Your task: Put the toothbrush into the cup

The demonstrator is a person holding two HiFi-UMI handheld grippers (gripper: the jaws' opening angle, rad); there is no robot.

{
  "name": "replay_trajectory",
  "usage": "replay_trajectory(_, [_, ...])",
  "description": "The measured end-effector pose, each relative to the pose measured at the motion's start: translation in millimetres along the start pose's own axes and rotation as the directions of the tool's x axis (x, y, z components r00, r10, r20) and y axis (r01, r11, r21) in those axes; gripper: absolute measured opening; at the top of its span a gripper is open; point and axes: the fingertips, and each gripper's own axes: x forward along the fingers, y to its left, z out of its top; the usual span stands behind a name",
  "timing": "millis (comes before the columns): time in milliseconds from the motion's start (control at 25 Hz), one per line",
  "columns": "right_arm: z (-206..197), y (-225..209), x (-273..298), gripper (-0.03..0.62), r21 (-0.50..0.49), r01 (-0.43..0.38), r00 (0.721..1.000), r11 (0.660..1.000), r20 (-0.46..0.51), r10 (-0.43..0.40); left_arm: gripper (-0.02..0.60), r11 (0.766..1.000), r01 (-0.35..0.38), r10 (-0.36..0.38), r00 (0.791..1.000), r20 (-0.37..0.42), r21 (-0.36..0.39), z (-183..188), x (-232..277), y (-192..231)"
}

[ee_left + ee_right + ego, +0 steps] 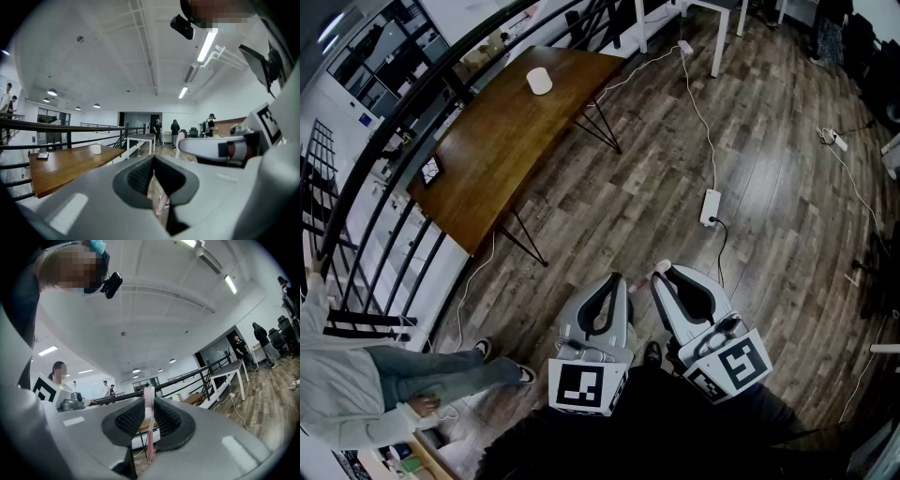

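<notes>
- Right tongs were pinching the pink toothbrush between their ribbed pads. The brush stood upright, bristle end above the jaws and handle hanging below them.
- The jaws were only as far apart as the brush's thin neck, with both pads pressed on it.
- Left tongs had their jaws a narrow slit apart. Only floor showed through the gap, and no pad was closed on anything.
- Both tongs were held close in front of the person's body, side by side and pointing forward about level. The marker cubes sat nearest the body.
- The right pair angled inward, so its tips sat just beside the tips of the left pair without touching them.
- The white cup stood upright on the wooden table, well ahead of both tongs and to the left of the left pair's jaws.
- The toothbrush was well apart from the cup, up in the right tongs.
</notes>
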Motion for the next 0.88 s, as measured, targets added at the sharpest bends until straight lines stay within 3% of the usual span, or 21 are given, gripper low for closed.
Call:
replay_trajectory(280, [1.9, -11.6, 72.6, 0.061, 0.011, -0.001, 1.0, 1.0, -0.005, 0.002, 0.009, 1.0, 0.006, -0.006, 1.0, 0.0, -0.008, 8.3, 42.5, 59.5])
replay_trajectory(880, [36.8, -13.7, 188.1, 0.061, -0.098, -0.031, 0.999, 0.995, 0.014, 0.032, 0.009, 0.999, 0.009, -0.004, 0.992, 0.129, -0.039, 64.2, 100.7, 156.3])
